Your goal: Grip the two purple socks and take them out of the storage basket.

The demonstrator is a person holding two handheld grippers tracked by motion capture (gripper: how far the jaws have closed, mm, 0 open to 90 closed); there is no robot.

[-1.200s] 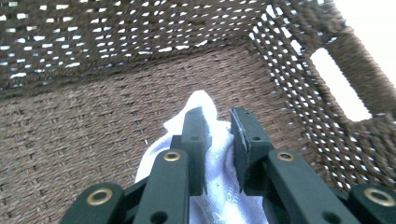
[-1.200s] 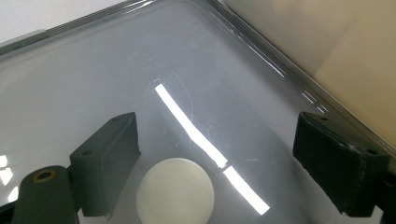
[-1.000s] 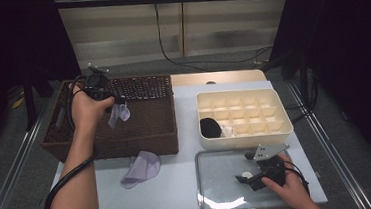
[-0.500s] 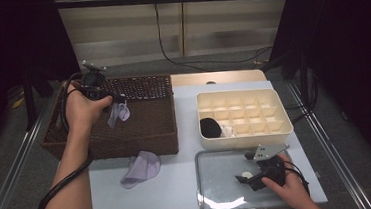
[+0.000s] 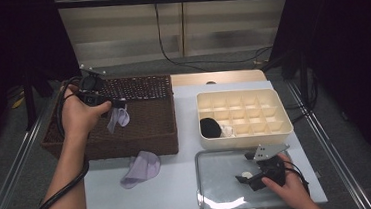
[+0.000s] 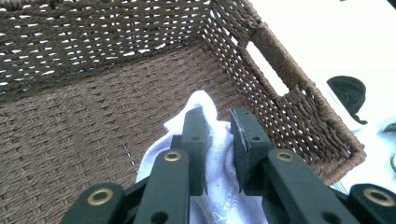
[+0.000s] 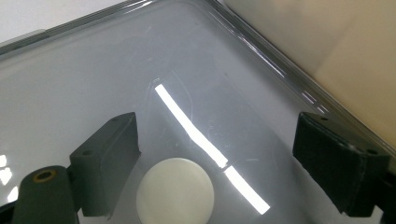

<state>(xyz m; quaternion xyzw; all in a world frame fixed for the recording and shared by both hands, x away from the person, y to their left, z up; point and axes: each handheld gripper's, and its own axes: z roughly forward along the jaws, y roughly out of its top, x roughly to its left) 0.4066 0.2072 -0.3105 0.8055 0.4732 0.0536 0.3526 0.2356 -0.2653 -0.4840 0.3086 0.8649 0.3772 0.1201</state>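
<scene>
My left gripper (image 5: pixel 119 104) hangs over the brown wicker basket (image 5: pixel 145 132), shut on a white sock (image 5: pixel 118 118) that dangles inside it. In the left gripper view the sock (image 6: pixel 217 154) is pinched between the jaws (image 6: pixel 219 140) above the basket floor (image 6: pixel 84 130). My right gripper (image 5: pixel 244 176) rests open on the clear lid (image 5: pixel 220 192) at the front right. In the right gripper view its jaws stand wide apart (image 7: pixel 224 154) over the clear lid (image 7: pixel 93 70), with a white round knob (image 7: pixel 175 190) between them.
A lilac sock (image 5: pixel 141 168) lies on the table in front of the basket. A cream divided box (image 5: pixel 275 127) stands at the right with a black sock (image 5: pixel 210 127) in one near-left cell; the black sock (image 6: pixel 348 93) lies beyond the basket wall.
My left gripper with the white sock has drifted slightly left and back over the basket. The right gripper has stayed on the clear lid.
</scene>
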